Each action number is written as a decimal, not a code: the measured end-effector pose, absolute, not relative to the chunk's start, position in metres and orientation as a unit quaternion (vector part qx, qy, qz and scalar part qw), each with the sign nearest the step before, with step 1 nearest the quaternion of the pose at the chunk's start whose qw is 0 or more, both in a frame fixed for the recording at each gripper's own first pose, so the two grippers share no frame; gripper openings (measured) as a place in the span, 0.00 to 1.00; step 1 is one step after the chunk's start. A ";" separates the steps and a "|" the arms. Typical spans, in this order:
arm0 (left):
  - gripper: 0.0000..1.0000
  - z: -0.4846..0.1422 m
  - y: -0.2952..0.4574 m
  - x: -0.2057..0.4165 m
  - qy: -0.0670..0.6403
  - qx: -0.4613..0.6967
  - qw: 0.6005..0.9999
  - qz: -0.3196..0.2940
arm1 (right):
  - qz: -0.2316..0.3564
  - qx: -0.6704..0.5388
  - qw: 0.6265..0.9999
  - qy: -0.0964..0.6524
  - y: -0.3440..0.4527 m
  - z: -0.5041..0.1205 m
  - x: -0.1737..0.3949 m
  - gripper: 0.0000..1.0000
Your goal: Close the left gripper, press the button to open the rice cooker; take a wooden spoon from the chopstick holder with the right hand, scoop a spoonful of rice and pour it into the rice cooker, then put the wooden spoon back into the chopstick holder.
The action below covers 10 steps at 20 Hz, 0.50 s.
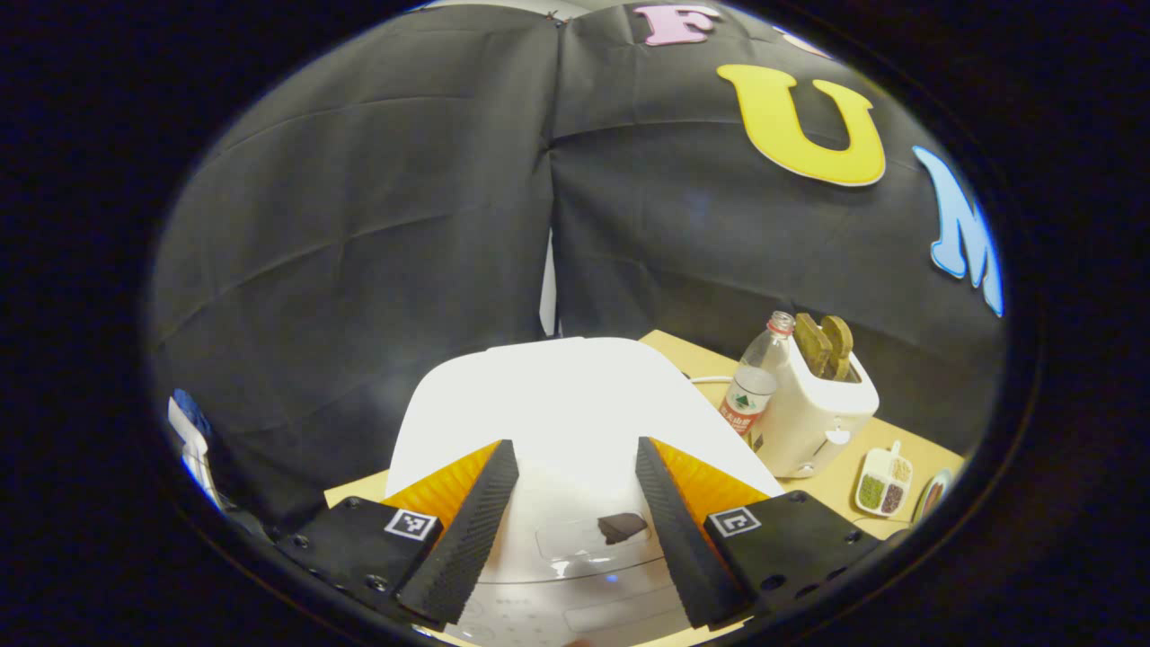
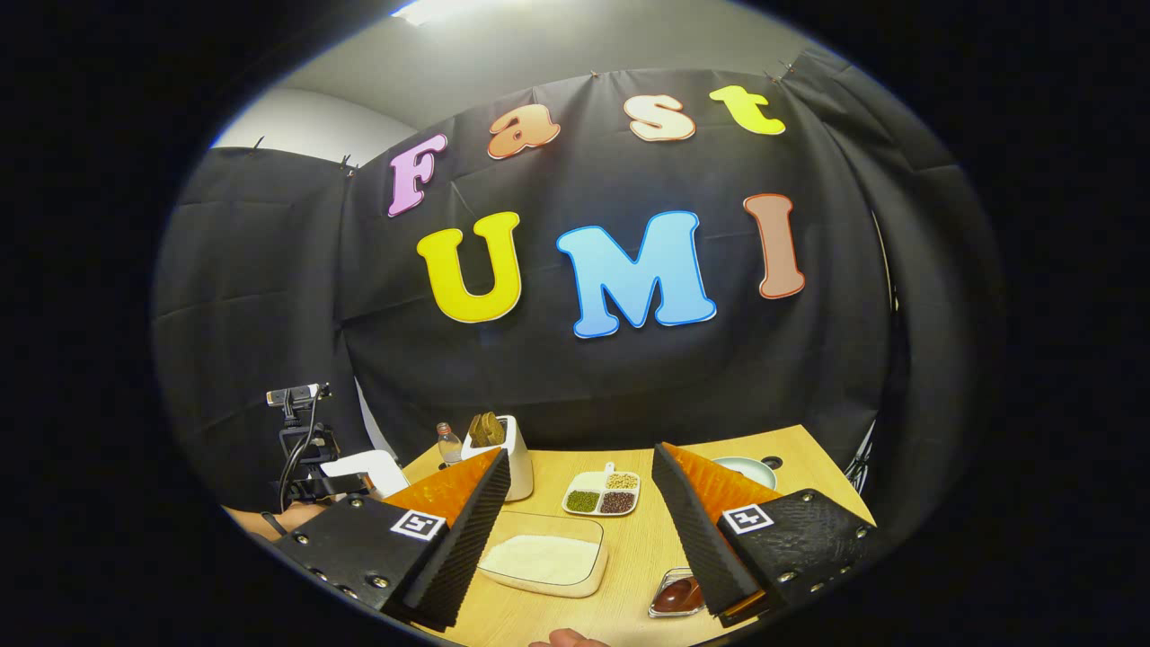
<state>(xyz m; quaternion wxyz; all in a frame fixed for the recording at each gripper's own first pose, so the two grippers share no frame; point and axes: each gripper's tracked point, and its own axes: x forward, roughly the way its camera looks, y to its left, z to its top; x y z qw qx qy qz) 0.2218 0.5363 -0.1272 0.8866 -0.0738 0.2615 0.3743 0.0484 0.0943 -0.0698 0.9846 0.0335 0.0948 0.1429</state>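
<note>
Rice cooker (image 1: 575, 404), white, lid down, sits at the table's left end, right under the left gripper (image 1: 575, 530). That gripper's fingers stand wide apart w/ nothing between them, hovering over the cooker's front panel, where a small dark patch (image 1: 622, 527) shows; can't tell what it is. Behind the cooker to the right: a clear plastic bottle (image 1: 753, 388) just beside the white chopstick holder (image 1: 822, 415), wooden spoon (image 1: 825, 346) handles poking out the top. Farther right, a small divided dish of beans (image 1: 883, 483) on the wooden table (image 1: 844, 476).

Right gripper (image 2: 575, 539) hangs over the table's mid section, fingers also spread, holding nothing. Between them in the right gripper view lies a clear tray of white rice (image 2: 544, 562), w/ the bean dish beyond it. Holder stands at back left, well apart from this gripper. A small glass dish w/ something dark red (image 2: 678, 597) sits near the right finger. Camera on a stand (image 2: 296, 431) at far left.
</note>
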 end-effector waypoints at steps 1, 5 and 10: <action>0.96 -0.126 0.539 0.224 0.264 -0.078 0.888 0.368 | 0.138 0.034 0.986 0.091 0.093 -0.068 0.046 0.96; 0.90 -0.104 0.542 0.235 0.251 -0.075 0.908 0.327 | 0.117 0.031 0.990 0.074 0.084 -0.057 0.037 0.96; 0.93 -0.017 0.519 0.237 0.168 -0.047 0.944 0.280 | 0.088 0.020 0.994 0.055 0.067 -0.048 0.024 0.96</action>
